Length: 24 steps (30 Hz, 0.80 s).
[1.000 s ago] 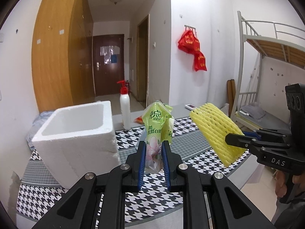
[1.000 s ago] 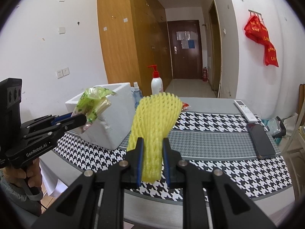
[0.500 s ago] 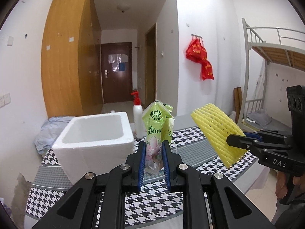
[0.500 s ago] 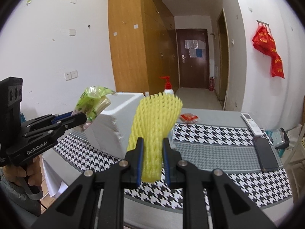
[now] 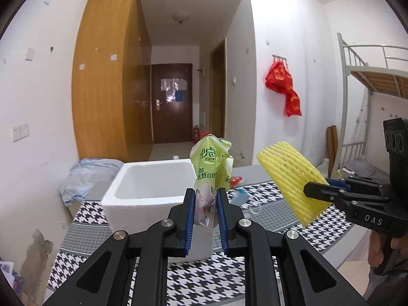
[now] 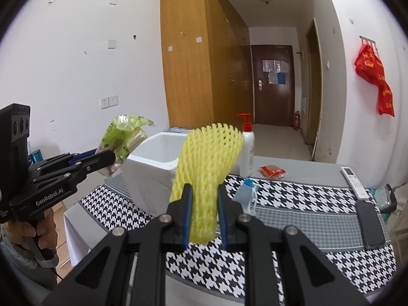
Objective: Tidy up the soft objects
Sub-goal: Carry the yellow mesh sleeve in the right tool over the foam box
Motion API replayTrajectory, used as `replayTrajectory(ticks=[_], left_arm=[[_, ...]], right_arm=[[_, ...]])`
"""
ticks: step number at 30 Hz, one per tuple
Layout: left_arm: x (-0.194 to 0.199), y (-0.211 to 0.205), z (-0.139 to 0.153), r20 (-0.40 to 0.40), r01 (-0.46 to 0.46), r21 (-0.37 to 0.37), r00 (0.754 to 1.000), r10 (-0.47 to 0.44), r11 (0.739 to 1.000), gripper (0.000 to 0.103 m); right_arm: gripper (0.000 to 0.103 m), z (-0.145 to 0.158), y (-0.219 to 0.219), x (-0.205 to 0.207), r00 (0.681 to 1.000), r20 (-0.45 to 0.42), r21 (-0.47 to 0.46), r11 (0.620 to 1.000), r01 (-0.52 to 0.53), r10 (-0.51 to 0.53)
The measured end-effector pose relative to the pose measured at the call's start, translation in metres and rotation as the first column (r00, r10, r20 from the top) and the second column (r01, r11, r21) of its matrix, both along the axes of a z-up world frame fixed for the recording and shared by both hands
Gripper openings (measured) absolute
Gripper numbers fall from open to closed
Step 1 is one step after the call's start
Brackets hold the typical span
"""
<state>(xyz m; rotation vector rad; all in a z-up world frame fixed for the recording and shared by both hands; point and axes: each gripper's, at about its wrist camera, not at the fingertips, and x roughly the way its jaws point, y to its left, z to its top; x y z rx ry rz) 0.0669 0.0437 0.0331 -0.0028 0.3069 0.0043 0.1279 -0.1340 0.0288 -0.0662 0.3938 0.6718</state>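
Observation:
My left gripper (image 5: 206, 205) is shut on a green tissue pack (image 5: 210, 168) and holds it upright in the air, in front of the white foam box (image 5: 153, 191). It also shows in the right wrist view (image 6: 122, 137). My right gripper (image 6: 204, 204) is shut on a yellow foam net sleeve (image 6: 209, 170), held above the houndstooth tablecloth (image 6: 293, 216). The sleeve also shows in the left wrist view (image 5: 290, 178), to the right of the tissue pack. The foam box (image 6: 153, 168) is open on top and looks empty.
On the table stand a pump bottle (image 6: 246, 150), a red packet (image 6: 271, 171), a blue face mask (image 6: 246, 191), a remote (image 6: 354, 182) and a phone (image 6: 369, 224). A bunk bed (image 5: 369, 81) stands at the right. A blue cloth (image 5: 86, 176) lies behind the box.
Both grippers have risen and tilted upward with their objects still held. The foam box and table now sit lower in both views, and the box is nearer the middle of the left wrist view.

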Motion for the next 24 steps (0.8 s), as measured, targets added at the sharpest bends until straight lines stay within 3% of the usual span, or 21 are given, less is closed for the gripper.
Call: replayTrajectory(ticks=[24], left_arm=[[-0.005,0.057,-0.002,-0.008,-0.177,-0.002,0.984,0.177,0.984,0.018]], right_arm=[[0.022,0.007,0.067,0.026,0.989,0.0,-0.017,0.989,-0.148,0.148]])
